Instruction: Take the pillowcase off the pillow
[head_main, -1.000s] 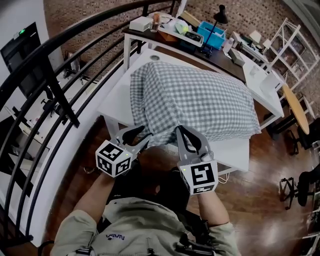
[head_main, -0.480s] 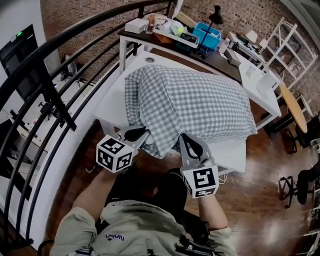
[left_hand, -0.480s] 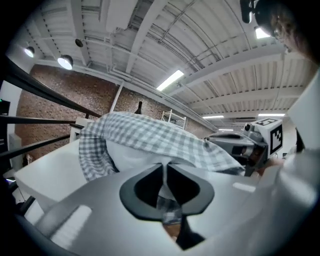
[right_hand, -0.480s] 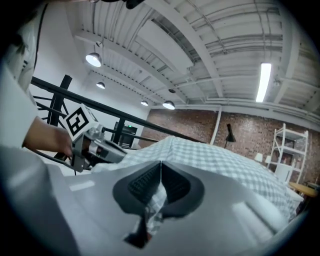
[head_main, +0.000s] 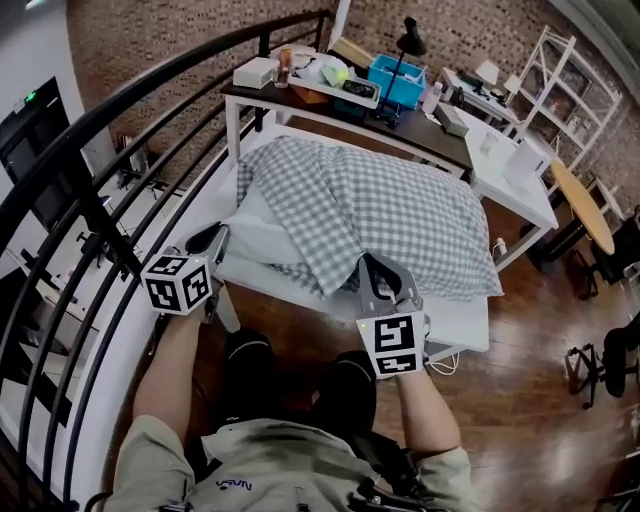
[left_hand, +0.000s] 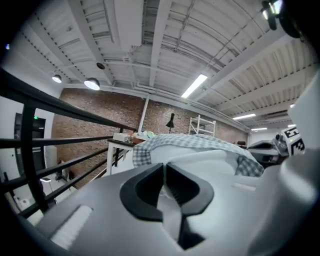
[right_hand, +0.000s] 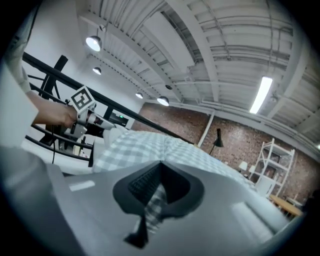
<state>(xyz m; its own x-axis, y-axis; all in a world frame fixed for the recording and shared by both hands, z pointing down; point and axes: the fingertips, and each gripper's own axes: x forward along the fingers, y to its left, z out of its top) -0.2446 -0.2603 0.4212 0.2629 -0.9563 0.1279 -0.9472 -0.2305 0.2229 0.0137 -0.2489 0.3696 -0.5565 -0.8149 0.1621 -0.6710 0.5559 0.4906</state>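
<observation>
The grey-and-white checked pillowcase (head_main: 400, 215) lies on the white table (head_main: 455, 325). The bare white pillow (head_main: 262, 232) sticks out of its open left end. My left gripper (head_main: 218, 240) is at that exposed corner. Its jaws have just been closing, and in the left gripper view white pillow fabric (left_hand: 167, 192) is pinched between them, with the left gripper (left_hand: 165, 167) pointing at the checked cover (left_hand: 185, 142). My right gripper (head_main: 385, 272) is shut on the pillowcase's near edge. A strip of checked cloth (right_hand: 156, 202) hangs between the jaws of the right gripper (right_hand: 160, 167).
A black curved railing (head_main: 100, 210) runs close along the left. Behind the table stands a dark desk (head_main: 330, 110) with a blue bin (head_main: 397, 78), a black lamp (head_main: 408, 40) and clutter. White shelves (head_main: 580, 80) and a round table (head_main: 585, 205) are at the right.
My left gripper went from open at the pillowcase's near edge to shut and moved left, and the white pillow now shows at the left. The right gripper kept its hold, shifting slightly.
</observation>
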